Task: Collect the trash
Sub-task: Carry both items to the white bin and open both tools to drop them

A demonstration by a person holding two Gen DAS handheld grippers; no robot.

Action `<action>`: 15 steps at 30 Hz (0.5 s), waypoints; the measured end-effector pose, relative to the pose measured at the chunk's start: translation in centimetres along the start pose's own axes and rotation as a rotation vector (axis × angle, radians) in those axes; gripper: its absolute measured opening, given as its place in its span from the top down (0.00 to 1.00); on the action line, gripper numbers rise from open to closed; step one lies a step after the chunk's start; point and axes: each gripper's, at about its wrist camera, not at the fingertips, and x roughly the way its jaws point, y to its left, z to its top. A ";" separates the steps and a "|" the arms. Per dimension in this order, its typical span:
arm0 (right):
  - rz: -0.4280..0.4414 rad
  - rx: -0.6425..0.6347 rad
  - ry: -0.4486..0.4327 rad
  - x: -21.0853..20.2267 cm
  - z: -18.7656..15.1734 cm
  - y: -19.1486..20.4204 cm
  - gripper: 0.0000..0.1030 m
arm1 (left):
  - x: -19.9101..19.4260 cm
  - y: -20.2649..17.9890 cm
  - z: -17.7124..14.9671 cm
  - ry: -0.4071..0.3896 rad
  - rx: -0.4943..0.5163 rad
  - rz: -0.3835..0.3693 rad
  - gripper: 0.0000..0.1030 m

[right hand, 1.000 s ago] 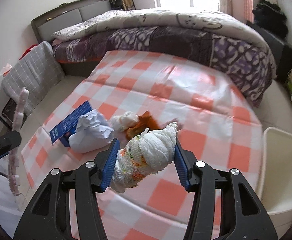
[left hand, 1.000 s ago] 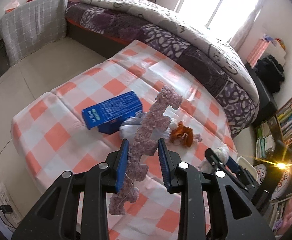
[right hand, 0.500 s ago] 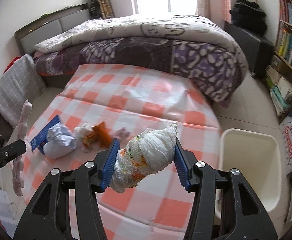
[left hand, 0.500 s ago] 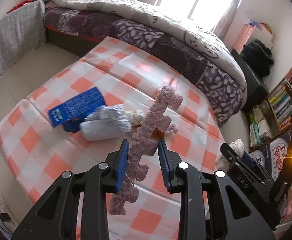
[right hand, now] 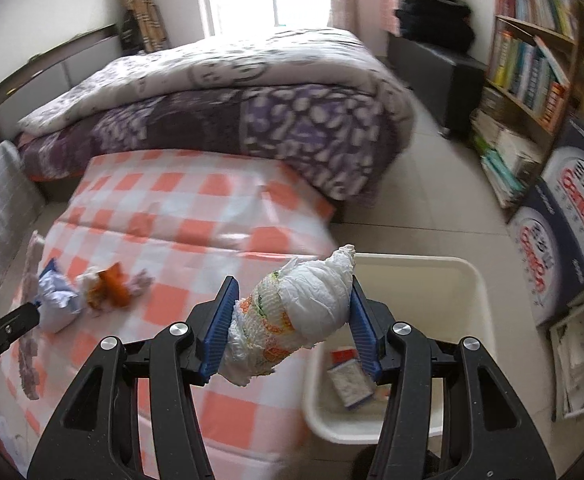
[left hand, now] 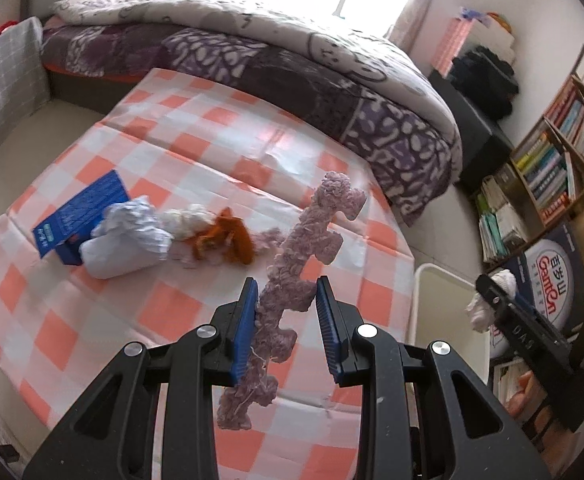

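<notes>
My left gripper (left hand: pixel 287 300) is shut on a long pink fuzzy strip (left hand: pixel 303 248), held above the checked mat (left hand: pixel 72 336). My right gripper (right hand: pixel 290 312) is shut on a rolled white diaper (right hand: pixel 303 308), held at the left rim of the white bin (right hand: pixel 471 280), which holds a small packet (right hand: pixel 349 384). On the mat lie a blue box (left hand: pixel 80 212), a crumpled white paper (left hand: pixel 128 240), a white wad (left hand: pixel 190 218) and an orange scrap (left hand: pixel 226 240). The bin's rim also shows in the left wrist view (left hand: pixel 423 280).
A bed with a purple quilt (left hand: pixel 292 60) borders the mat at the back. A bookshelf (right hand: pixel 531 64) and printed boxes (right hand: pixel 563 216) stand right of the bin. A grey checked cushion (left hand: pixel 0 80) leans at the left.
Both grippers have swung right toward the bin, each still holding its item. The bin's inside has come into the right wrist view. The trash on the mat has not moved.
</notes>
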 end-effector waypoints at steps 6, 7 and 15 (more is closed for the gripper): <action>-0.071 0.081 0.012 0.1 0.2 -5.1 0.47 | 1.7 -3.1 -0.7 0.024 0.052 -0.020 0.70; -0.082 0.093 0.014 0.1 0.3 -5.7 0.44 | 1.9 -3.6 -0.8 0.027 0.059 -0.024 0.70; -0.161 0.213 -0.005 -0.7 0.3 -11.5 0.16 | 4.1 -7.8 -1.8 0.066 0.122 -0.081 0.70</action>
